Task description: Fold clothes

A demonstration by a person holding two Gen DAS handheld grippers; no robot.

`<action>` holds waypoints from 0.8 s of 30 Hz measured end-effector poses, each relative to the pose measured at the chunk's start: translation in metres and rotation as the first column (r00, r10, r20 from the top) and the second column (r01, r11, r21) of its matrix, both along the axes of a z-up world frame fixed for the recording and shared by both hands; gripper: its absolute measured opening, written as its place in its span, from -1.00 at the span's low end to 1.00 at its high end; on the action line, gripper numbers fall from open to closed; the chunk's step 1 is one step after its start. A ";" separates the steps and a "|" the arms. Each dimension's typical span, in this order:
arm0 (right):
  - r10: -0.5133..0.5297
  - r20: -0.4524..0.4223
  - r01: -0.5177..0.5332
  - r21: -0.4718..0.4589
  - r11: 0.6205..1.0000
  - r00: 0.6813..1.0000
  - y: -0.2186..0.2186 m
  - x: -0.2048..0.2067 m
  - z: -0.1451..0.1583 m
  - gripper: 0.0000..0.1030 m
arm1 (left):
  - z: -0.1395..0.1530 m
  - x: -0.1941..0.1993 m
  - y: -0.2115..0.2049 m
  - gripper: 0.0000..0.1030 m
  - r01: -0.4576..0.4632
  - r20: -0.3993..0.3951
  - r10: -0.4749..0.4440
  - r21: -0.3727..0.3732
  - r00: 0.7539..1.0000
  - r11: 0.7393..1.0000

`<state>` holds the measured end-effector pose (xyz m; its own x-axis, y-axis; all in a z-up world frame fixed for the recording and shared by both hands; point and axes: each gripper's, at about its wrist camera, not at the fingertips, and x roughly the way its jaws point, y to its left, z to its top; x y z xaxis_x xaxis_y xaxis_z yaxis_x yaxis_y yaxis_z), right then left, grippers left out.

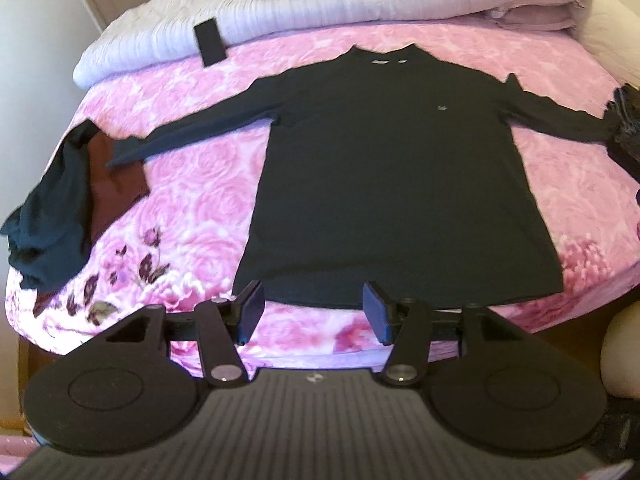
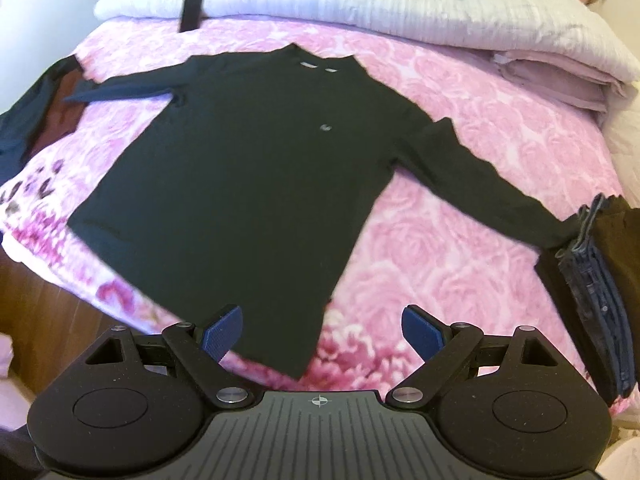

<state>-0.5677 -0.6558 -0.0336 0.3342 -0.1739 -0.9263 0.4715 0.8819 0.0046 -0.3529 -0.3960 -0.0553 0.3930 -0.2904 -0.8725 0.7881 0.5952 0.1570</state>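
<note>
A black long-sleeved shirt lies flat, front up, on the pink floral bedspread, both sleeves spread out sideways. It also shows in the right wrist view. My left gripper is open and empty, hovering just above the shirt's bottom hem near the bed's front edge. My right gripper is open and empty, above the shirt's lower right corner and the bedspread.
A heap of dark and brown clothes lies at the bed's left edge. A stack of folded dark clothes sits at the right edge, touching the right cuff. White quilt, grey pillow and a black strap lie at the back.
</note>
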 end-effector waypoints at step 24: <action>0.215 0.084 -0.207 -0.096 0.974 0.973 0.064 0.092 -0.009 0.75 | 0.014 0.052 0.046 -0.01 -0.045 0.117 0.040 0.039 0.992 0.998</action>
